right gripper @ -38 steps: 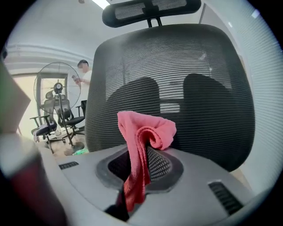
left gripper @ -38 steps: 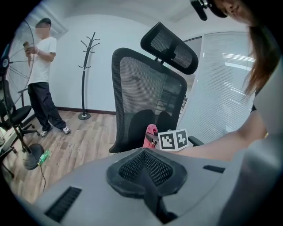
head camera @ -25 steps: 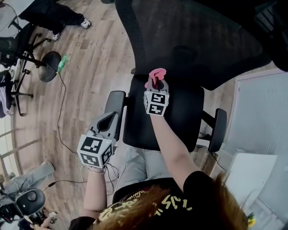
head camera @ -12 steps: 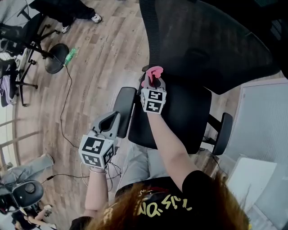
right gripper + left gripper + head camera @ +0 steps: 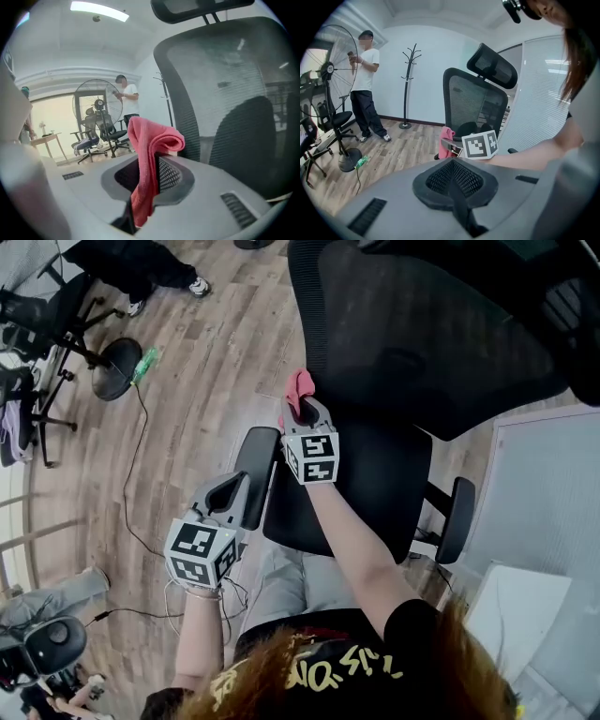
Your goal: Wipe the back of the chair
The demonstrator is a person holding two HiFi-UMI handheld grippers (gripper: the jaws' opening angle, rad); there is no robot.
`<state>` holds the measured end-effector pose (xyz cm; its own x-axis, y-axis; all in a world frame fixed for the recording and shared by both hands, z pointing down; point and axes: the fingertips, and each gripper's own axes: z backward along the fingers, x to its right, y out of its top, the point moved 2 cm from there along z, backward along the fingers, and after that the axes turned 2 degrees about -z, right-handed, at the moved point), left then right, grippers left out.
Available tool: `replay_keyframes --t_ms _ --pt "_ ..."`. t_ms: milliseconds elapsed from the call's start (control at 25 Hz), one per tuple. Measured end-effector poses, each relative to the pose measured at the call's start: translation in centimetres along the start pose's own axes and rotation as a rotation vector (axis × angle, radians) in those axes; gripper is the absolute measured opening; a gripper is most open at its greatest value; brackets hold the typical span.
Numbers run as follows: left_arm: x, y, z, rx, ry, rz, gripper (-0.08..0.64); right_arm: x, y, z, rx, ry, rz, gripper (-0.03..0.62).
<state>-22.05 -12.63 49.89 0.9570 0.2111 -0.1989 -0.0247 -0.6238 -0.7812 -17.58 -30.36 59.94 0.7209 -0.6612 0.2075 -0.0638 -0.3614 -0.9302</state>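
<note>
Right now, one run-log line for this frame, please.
right gripper: shut on pink cloth, at chair back edge, contact unclear | left gripper: shut, empty, beside armrest

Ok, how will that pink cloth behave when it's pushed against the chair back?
Probably floppy: the cloth droops over the right gripper in a soft fold. It looks light, as its top stands up unsupported. Against the mesh back it may bunch rather than slide flat.

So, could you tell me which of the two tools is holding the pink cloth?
The right tool, by the chair back, is shut on the pink cloth; the left tool is shut and empty.
</note>
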Motion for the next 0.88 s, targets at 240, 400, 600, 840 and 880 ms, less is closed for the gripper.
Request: replay_keyframes --t_ms 240,400,600,840,880 --pt "2.0 3.4 0.4 0.038 -0.033 -0.051 -0.006 -0.4 5.0 3.9 0.080 0.029 0.062 0.061" --pt "3.7 6.2 0.6 0.080 -0.063 -0.093 -0.006 -0.2 9.2 7.4 0.152 0.027 0.094 0.061" --pt "6.2 8.7 1.3 0.125 -0.082 -0.121 -0.006 0.0 13.1 13.3 0.233 0.023 0.100 0.061" --pt "9.8 12.7 1.7 0.189 -0.125 -0.184 -0.006 1.3 16.0 19.2 0.279 -0.007 0.127 0.061" --pt "10.5 13.1 1.6 0.196 -0.133 -0.197 -0.006 1.6 16.5 20.1 0.290 -0.012 0.139 0.061"
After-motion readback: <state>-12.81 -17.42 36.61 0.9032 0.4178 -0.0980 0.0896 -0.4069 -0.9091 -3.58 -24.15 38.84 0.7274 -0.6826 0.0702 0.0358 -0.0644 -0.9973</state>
